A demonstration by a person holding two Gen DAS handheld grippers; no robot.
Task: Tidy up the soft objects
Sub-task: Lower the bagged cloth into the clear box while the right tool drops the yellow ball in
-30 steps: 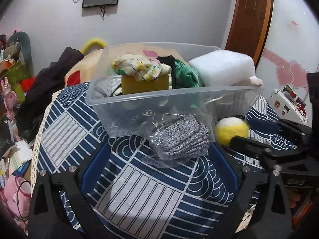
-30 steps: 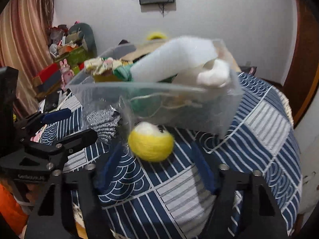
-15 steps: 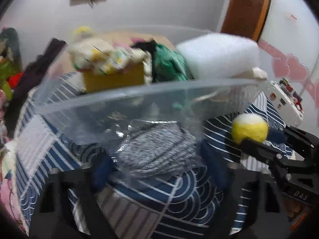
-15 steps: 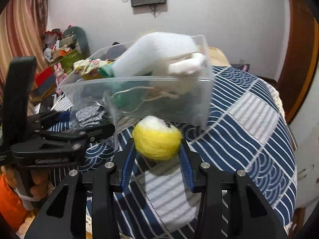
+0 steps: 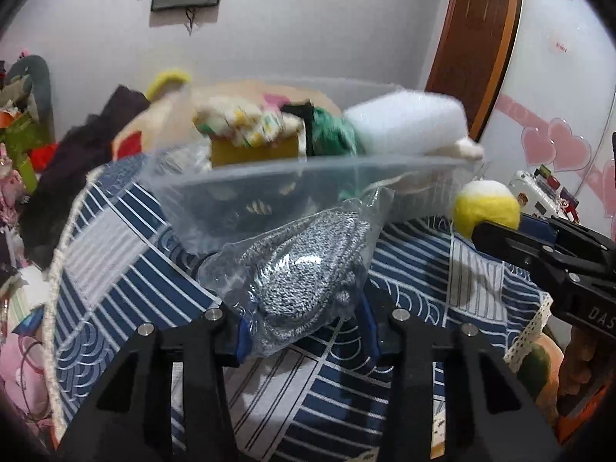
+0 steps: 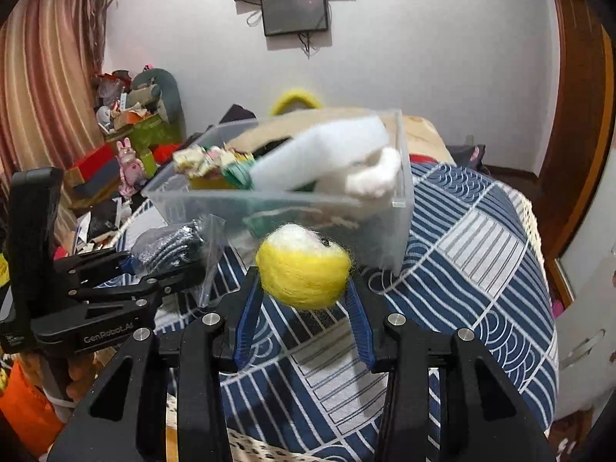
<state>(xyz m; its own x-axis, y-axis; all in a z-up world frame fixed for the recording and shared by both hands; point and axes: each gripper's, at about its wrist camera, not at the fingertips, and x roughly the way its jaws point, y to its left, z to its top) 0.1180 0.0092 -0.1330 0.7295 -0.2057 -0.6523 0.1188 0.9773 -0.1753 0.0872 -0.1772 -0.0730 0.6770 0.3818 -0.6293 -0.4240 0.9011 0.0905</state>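
Observation:
My left gripper (image 5: 304, 308) is shut on a clear plastic bag of grey knit fabric (image 5: 308, 269) and holds it above the blue patterned tablecloth (image 5: 115, 254). It also shows in the right wrist view (image 6: 169, 250). My right gripper (image 6: 304, 288) is shut on a yellow and white felt ball (image 6: 304, 265), lifted off the cloth; the ball also shows in the left wrist view (image 5: 487, 208). Just behind both stands a clear plastic bin (image 5: 292, 188) (image 6: 400, 208) holding a white foam block (image 5: 408, 127), a green knit piece, a yellow sponge and a printed cloth.
The round table's lace edge (image 5: 61, 254) drops off at the left. Clutter of toys and boxes (image 6: 127, 146) lies beyond the left side. A wooden door (image 5: 477, 38) and a white cabinet with pink hearts (image 5: 558, 146) stand at the right.
Both grippers went from open to shut on their objects: the left took the bagged knit, the right took the felt ball. Both objects are now lifted off the cloth near the bin.

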